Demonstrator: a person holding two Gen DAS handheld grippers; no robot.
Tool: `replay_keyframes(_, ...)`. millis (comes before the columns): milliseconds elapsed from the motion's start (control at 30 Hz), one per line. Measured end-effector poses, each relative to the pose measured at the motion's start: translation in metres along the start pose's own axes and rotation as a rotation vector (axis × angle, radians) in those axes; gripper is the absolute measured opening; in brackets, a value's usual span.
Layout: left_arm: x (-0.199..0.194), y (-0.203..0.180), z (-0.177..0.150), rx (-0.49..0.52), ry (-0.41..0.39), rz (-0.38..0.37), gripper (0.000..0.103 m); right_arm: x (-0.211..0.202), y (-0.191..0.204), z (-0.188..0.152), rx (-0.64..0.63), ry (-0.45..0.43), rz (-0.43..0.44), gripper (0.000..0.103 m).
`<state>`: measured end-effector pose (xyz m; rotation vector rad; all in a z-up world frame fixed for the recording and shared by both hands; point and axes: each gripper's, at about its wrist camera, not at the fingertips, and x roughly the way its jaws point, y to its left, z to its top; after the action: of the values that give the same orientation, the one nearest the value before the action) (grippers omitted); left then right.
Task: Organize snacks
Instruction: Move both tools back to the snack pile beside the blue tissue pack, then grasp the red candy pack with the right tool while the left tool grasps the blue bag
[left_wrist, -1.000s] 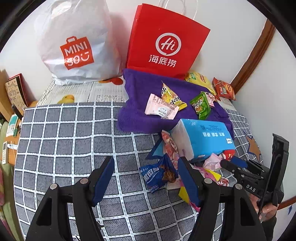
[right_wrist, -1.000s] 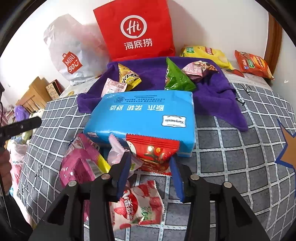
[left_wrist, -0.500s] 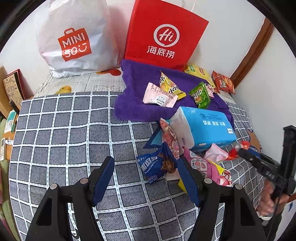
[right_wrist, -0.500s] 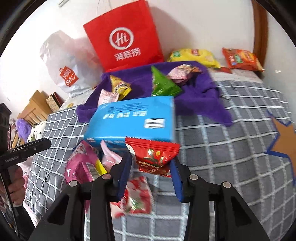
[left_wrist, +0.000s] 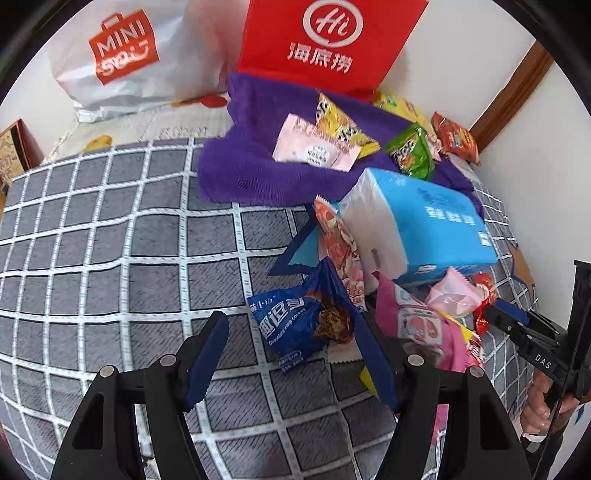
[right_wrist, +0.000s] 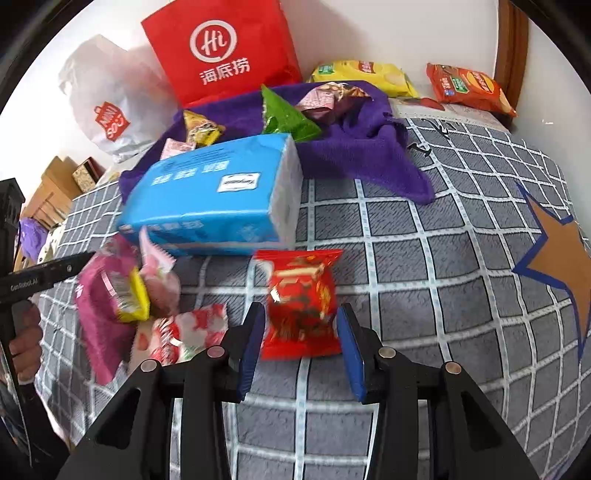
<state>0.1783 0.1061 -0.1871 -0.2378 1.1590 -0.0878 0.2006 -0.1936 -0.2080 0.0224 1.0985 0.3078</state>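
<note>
Your right gripper (right_wrist: 301, 345) has the red snack packet (right_wrist: 301, 302) pinched between its blue pads by the lower half, so the packet stands up off the checked bedspread (right_wrist: 424, 295), clear of the pile, likely to carry it off to a sorted group. Your left gripper (left_wrist: 291, 354) is wide with nothing between the pads; it points down at the blue cookie packet (left_wrist: 295, 325), which lies flat on the bedspread just ahead of the fingertips, so that looks like your next pick.

Next out, the blue tissue pack (right_wrist: 214, 199) sits in the middle with loose snacks crowded against its near side: the pink packet (right_wrist: 99, 306) and the strawberry-print packet (right_wrist: 184, 332). Beyond it, the purple towel (left_wrist: 251, 166) already carries a pale pink packet (left_wrist: 314, 147), a yellow one (left_wrist: 343, 125) and a green one (left_wrist: 412, 151), so it reads as the sorting spot. The red paper bag (left_wrist: 325, 44) and the white shopping bag (left_wrist: 125, 51) stand against the wall.

Hard to read:
- The red packet is motion-blurred, print illegible.
- The tissue pack hides part of the pile from the left view.
- Whether the left gripper's right pad touches the cookie packet: can't tell.
- Bag tops are cut off; contents unseen.
</note>
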Motion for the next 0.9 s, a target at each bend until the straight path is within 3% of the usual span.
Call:
replay_keyframes(200,0.017,-0.005,0.003,0.027,0.005,0.032,0.069,0.012,0.001,-0.001,-0.014,0.016,0.024,0.043)
replay_keyframes(267,0.019,-0.009,0.004,0.044,-0.005,0.045,0.068,0.012,0.008,-0.005,-0.06,-0.001,-0.011,0.043)
replay_keyframes(367,0.02,-0.012,0.006,0.064,-0.027,0.06,0.061,0.013,0.015,-0.009,-0.1,-0.036,-0.048,0.044)
replay_keyframes(533,0.015,-0.007,0.006,0.071,-0.037,0.043,0.043,0.012,0.012,-0.007,-0.074,-0.047,-0.034,0.043)
replay_keyframes(900,-0.013,0.01,-0.01,0.027,-0.058,0.014,0.04,-0.008,0.005,-0.011,-0.037,-0.062,-0.009,0.043)
